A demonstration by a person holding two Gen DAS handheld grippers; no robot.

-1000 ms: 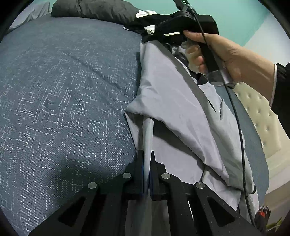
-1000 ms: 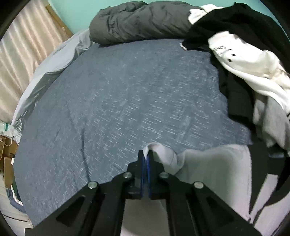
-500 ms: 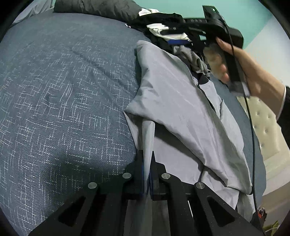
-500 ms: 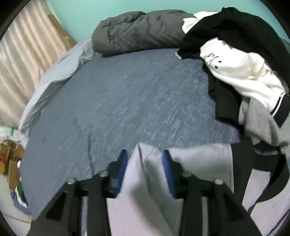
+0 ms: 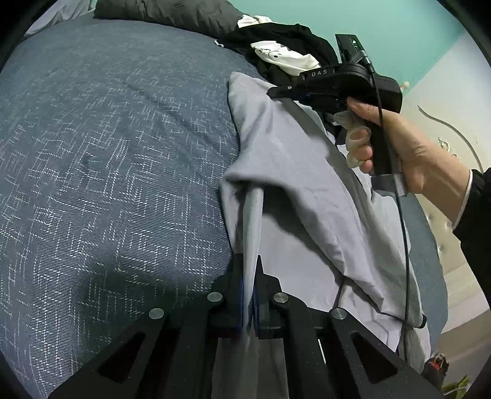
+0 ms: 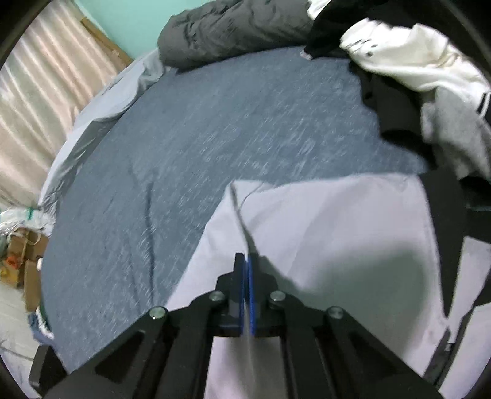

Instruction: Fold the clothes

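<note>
A light grey garment [image 5: 294, 172] lies along the right side of a dark blue patterned bedspread [image 5: 107, 153]. My left gripper [image 5: 249, 294] is shut on a fold of its near edge, with cloth pinched between the jaws. My right gripper [image 6: 247, 291] is shut on a thin ridge of the same grey garment [image 6: 337, 233] near its far corner. The right gripper also shows in the left wrist view [image 5: 276, 91], held in a hand over the garment's far end.
A pile of black, white and grey clothes [image 6: 414, 73] lies at the far right of the bed. A dark grey duvet [image 6: 233, 27] is bunched at the far edge. Beige curtains [image 6: 40, 79] and cardboard boxes [image 6: 27, 264] are beyond the left side.
My right gripper let go of the garment's corner, opened, moved back over the cloth and shut on a fold of it. My left gripper kept its hold throughout.
</note>
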